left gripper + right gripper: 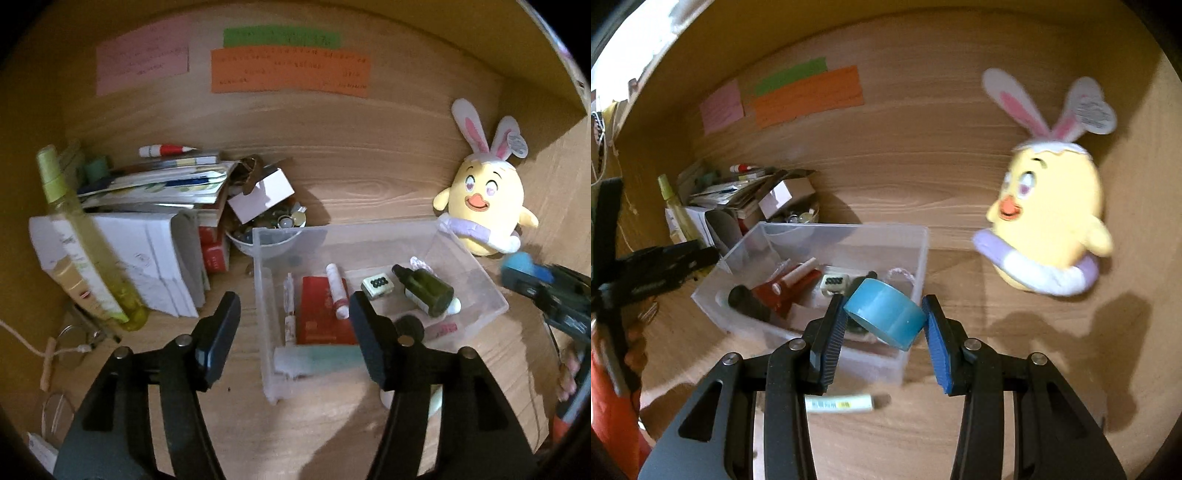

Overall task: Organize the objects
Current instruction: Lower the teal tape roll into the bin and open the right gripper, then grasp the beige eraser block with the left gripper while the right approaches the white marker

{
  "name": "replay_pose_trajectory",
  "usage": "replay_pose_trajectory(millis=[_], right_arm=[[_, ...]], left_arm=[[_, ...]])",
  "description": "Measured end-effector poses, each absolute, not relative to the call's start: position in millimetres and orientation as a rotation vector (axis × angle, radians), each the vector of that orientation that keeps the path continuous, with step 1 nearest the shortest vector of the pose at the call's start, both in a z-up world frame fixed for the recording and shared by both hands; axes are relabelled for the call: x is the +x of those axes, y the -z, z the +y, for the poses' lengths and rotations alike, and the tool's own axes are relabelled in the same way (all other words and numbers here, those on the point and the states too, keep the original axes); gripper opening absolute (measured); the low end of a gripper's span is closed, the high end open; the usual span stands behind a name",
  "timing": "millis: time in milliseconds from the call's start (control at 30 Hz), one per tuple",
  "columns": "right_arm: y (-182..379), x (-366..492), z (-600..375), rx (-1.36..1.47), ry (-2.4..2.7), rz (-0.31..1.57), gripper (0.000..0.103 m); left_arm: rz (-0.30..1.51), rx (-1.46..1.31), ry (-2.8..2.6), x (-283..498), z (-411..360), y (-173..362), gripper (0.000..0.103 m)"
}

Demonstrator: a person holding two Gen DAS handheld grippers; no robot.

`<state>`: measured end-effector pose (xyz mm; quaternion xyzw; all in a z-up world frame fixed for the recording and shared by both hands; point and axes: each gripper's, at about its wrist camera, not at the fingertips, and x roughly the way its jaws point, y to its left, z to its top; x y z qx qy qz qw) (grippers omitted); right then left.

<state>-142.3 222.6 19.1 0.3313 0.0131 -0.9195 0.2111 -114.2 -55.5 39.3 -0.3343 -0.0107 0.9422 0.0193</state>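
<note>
A clear plastic bin (461, 251) stands on the wooden desk. It holds a red booklet (325, 314), a dark green dropper bottle (424, 291), a white stick (338, 291), a small white tile (376, 286) and a teal tube (325, 360). My left gripper (295, 328) hangs open over the bin's near left part, with nothing between its fingers. My right gripper (882, 308) is shut on a round blue tin (884, 317), held tilted just above the bin's (849, 229) near right corner. In the left wrist view the tin (522, 267) shows at the right edge.
A yellow plush chick (487, 206) sits right of the bin. To the left are stacked books (147, 206), a yellow-green spray bottle (85, 240), a bowl of small items (266, 236) and glasses (74, 339). A white marker (842, 403) lies on the desk under my right gripper.
</note>
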Motion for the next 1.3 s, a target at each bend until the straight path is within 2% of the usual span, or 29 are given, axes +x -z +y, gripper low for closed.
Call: replay_pose_trajectory(millis=[100,400,500,700,733,800,867,1033,1167,1300], right_arm=[[-9,-157,212,0.963,2.533,0.042,0.038],[9,-174,201,1.028,2.512,0.094,0.038],[12,-176,194,1.033,2.512,0.132,0.038],[18,-179,184,1.042,2.504,0.186,0.039],[19,-177,182,1.04,2.498,0.203,0.04],[18,-174,180,1.028,2.491,0.21,0.054],[16,-170,179,1.008,2.504,0.215,0.06],[6,-157,185,0.971,2.5,0.192,0.061],[1,-140,196,0.952,2.491,0.15,0.074],[1,-123,209,0.953,2.473,0.135,0.079]], left_arm=[[-0.039,-1.018,-2.929,-101,-56,-38,0.069],[-0.045,-1.095,-2.851,-78,-44,-14,0.07],[-0.029,-1.113,-2.825,-71,-35,-6,0.075],[0.0,-1.199,-2.742,-64,-17,17,0.076],[0.003,-1.211,-2.72,-63,-13,21,0.076],[0.016,-1.242,-2.681,-61,-6,29,0.076],[0.038,-1.263,-2.665,-61,-1,35,0.076],[0.073,-1.304,-2.627,-63,9,47,0.076],[0.076,-1.321,-2.607,-65,15,51,0.076],[0.084,-1.338,-2.592,-68,20,54,0.075]])
